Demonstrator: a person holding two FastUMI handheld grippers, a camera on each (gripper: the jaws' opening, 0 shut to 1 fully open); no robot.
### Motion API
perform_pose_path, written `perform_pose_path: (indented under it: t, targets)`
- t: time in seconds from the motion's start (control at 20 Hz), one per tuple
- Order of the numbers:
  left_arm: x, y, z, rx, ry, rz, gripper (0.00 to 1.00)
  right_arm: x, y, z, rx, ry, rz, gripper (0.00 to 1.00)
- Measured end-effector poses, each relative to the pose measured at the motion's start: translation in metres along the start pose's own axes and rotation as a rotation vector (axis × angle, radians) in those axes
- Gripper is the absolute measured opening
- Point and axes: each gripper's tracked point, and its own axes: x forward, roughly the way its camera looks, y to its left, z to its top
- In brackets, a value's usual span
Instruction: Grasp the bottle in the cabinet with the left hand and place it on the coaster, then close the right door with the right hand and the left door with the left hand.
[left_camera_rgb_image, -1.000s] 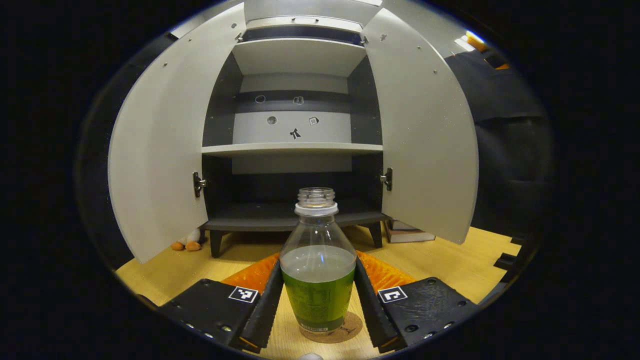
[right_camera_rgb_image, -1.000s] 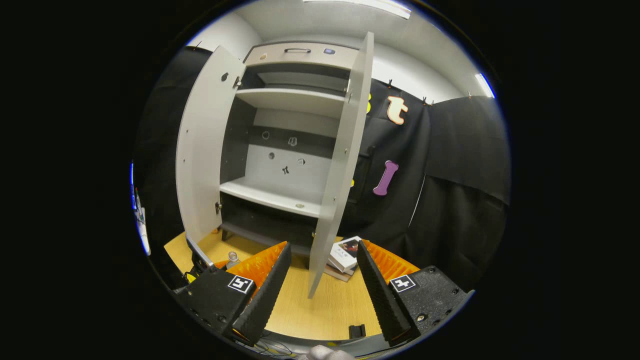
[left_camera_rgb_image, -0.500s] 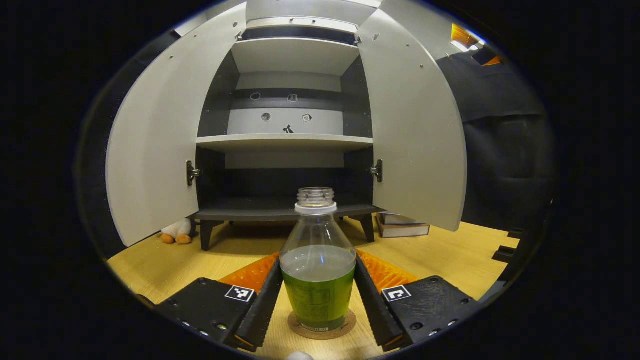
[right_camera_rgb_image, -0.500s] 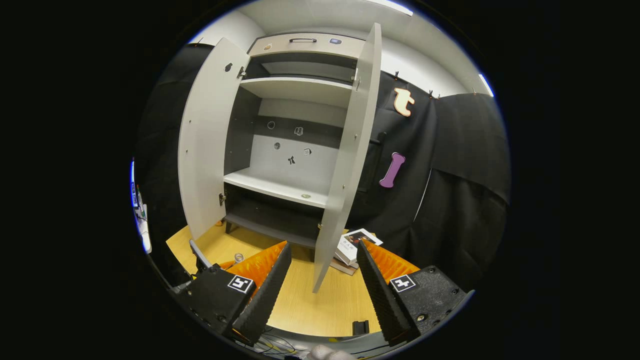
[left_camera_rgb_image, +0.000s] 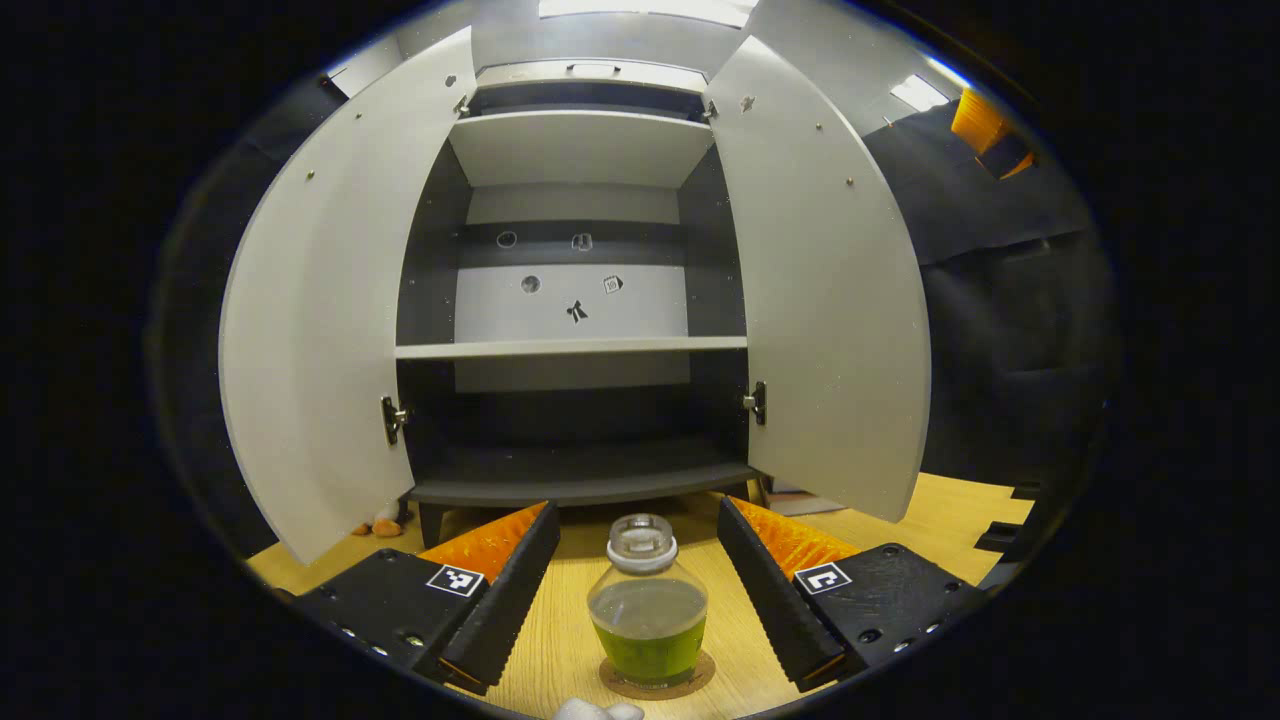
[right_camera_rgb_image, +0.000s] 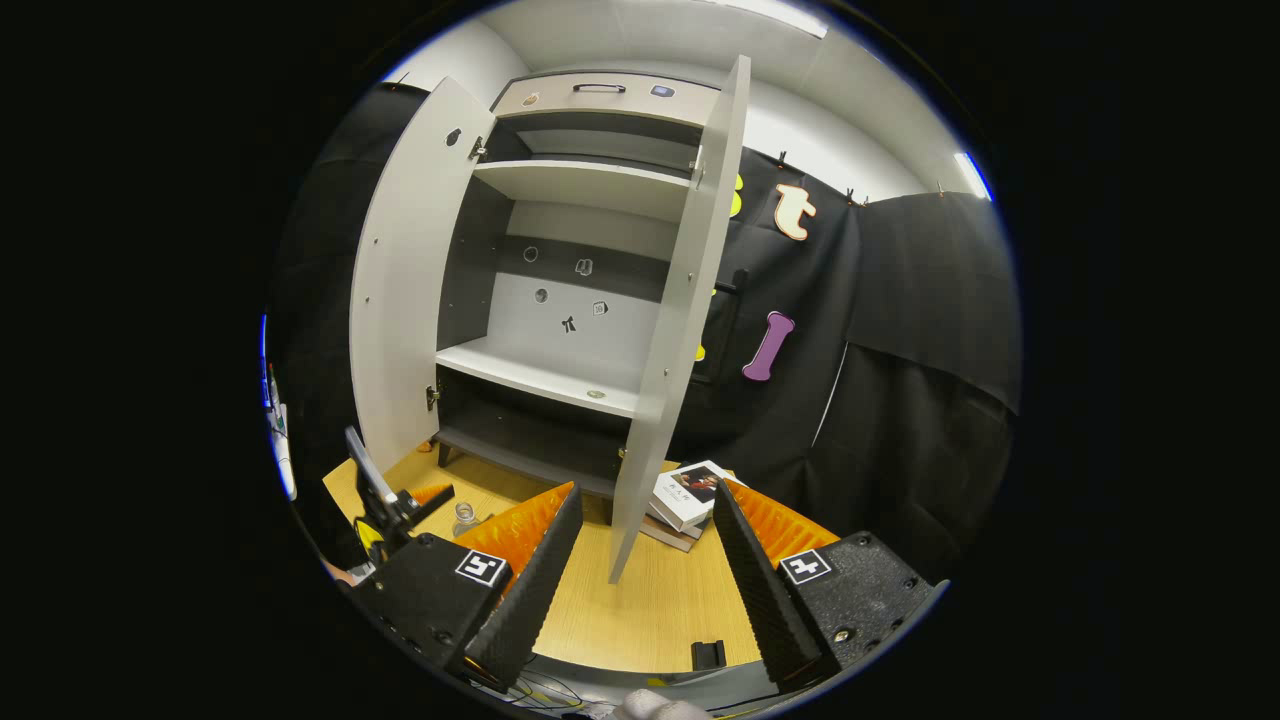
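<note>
Bottle (left_camera_rgb_image: 648, 615): upright on its coaster (left_camera_rgb_image: 690, 682), near the table (left_camera_rgb_image: 940, 515) edge.
Left gripper (left_camera_rgb_image: 637, 565): jaws spread, clear of it.
Right gripper (right_camera_rgb_image: 640, 560): jaws spread, facing the right door (right_camera_rgb_image: 670, 330).

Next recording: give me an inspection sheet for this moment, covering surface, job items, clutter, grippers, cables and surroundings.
Surface: wooden table, bare around the bottle.
Job items: bottle upright on coaster; left door and right door open.
Clutter: books by the cabinet's right side; plush toy under its left.
Grippers: left gripper open, fingers clear of the bottle; right gripper open, facing the right door's edge.
Cables: some at the table's front edge.
Surroundings: black cloth wall.
</note>
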Motion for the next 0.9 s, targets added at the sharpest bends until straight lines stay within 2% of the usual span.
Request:
perform_pose_path:
  t: [0.1, 0.3, 0.65, 0.9]
  targets:
    - [-0.005, 0.001, 0.022, -0.002, 0.023, -0.017, 0.96, -0.004, -0.002, 0.003, 0.023, -0.013, -0.007, 0.82]
    - [-0.029, 0.018, 0.079, -0.080, 0.032, 0.002, 0.97, -0.011, -0.005, 0.010, 0.055, -0.046, -0.026, 0.82]
    - [-0.077, 0.091, 0.188, -0.046, -0.043, 0.107, 0.96, -0.017, 0.001, 0.021, 0.110, -0.091, -0.028, 0.82]
    - [-0.118, 0.151, 0.215, -0.037, -0.028, 0.189, 0.96, -0.012, 0.002, 0.032, 0.144, -0.136, -0.032, 0.82]
